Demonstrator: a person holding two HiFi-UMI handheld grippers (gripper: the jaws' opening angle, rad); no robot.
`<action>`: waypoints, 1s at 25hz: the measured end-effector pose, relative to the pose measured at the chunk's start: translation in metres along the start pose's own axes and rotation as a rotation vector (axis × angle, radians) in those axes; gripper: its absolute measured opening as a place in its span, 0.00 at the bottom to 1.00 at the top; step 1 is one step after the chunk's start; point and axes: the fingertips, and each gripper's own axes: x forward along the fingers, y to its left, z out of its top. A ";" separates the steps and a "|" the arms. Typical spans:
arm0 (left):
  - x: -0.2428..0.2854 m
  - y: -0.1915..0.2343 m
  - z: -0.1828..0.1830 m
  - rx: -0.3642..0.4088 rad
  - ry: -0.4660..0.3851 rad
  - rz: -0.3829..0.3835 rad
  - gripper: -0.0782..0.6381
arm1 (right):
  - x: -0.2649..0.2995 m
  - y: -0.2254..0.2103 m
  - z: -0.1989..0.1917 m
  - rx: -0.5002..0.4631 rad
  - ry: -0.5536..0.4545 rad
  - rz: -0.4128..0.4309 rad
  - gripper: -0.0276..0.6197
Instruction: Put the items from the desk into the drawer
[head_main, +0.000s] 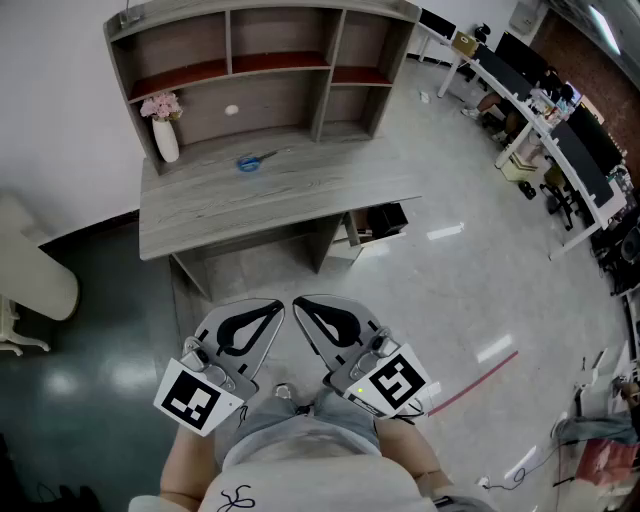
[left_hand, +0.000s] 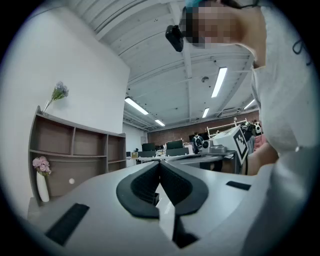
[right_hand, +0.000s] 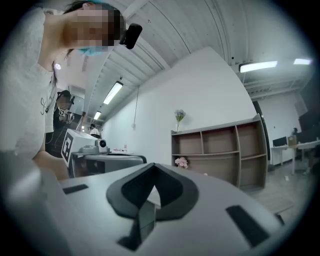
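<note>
A grey wooden desk (head_main: 300, 195) with a shelf unit (head_main: 260, 60) stands ahead of me on the floor. A small blue item (head_main: 250, 162), perhaps scissors, lies near the desk's middle. A white vase with pink flowers (head_main: 163, 125) stands at its back left, and a small white round thing (head_main: 232, 110) sits in the shelf unit. A dark drawer opening (head_main: 380, 220) shows under the desk's right end. My left gripper (head_main: 279, 304) and right gripper (head_main: 298, 301) are held close to my body, well short of the desk. Both are shut and hold nothing.
A cream chair (head_main: 30, 275) stands at the left. Rows of office desks with monitors (head_main: 560, 130) run along the right. A red line (head_main: 475, 380) marks the shiny floor. In the left gripper view the vase (left_hand: 41, 180) stands by the shelves.
</note>
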 end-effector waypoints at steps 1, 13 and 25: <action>-0.001 -0.001 -0.001 -0.004 0.001 0.001 0.12 | 0.000 0.001 0.000 0.000 0.000 0.000 0.05; -0.008 0.003 -0.003 -0.028 0.004 0.016 0.12 | 0.002 0.009 0.003 -0.008 -0.005 0.003 0.05; -0.002 0.027 -0.012 -0.057 -0.011 0.024 0.12 | 0.016 0.003 -0.005 0.016 0.034 0.053 0.05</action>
